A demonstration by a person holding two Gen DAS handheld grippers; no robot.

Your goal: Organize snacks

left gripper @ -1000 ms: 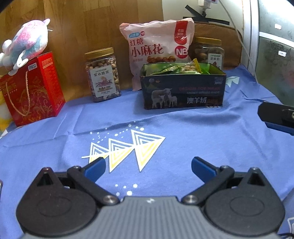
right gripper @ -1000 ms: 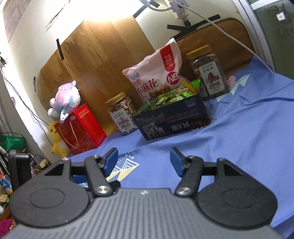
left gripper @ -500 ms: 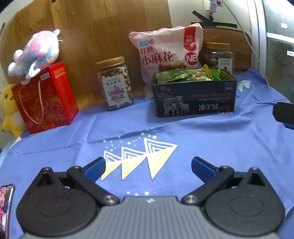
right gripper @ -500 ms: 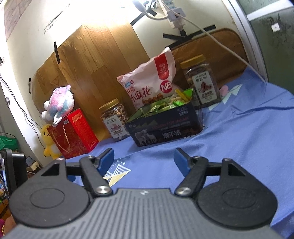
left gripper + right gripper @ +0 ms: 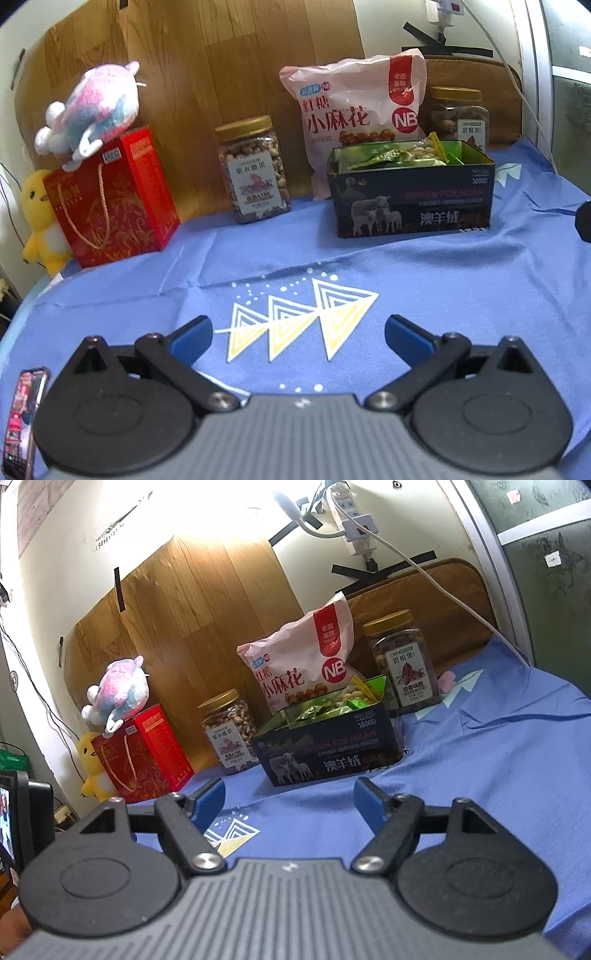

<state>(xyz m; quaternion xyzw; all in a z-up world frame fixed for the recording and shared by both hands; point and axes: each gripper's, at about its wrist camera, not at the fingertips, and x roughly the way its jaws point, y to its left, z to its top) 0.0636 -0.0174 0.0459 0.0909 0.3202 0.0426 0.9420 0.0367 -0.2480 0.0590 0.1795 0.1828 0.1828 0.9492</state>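
two jars point(image 5: 253, 168), one bag point(image 5: 354, 110), one tin point(image 5: 412, 194)

wall point(image 5: 424, 524): cream, taped | panel point(image 5: 207, 609): wood, leaning on wall | cloth point(image 5: 443, 295): blue, triangle print | lamp point(image 5: 288, 498): glaring | power strip point(image 5: 354, 520): wall-mounted | window point(image 5: 546, 561): right, frosted
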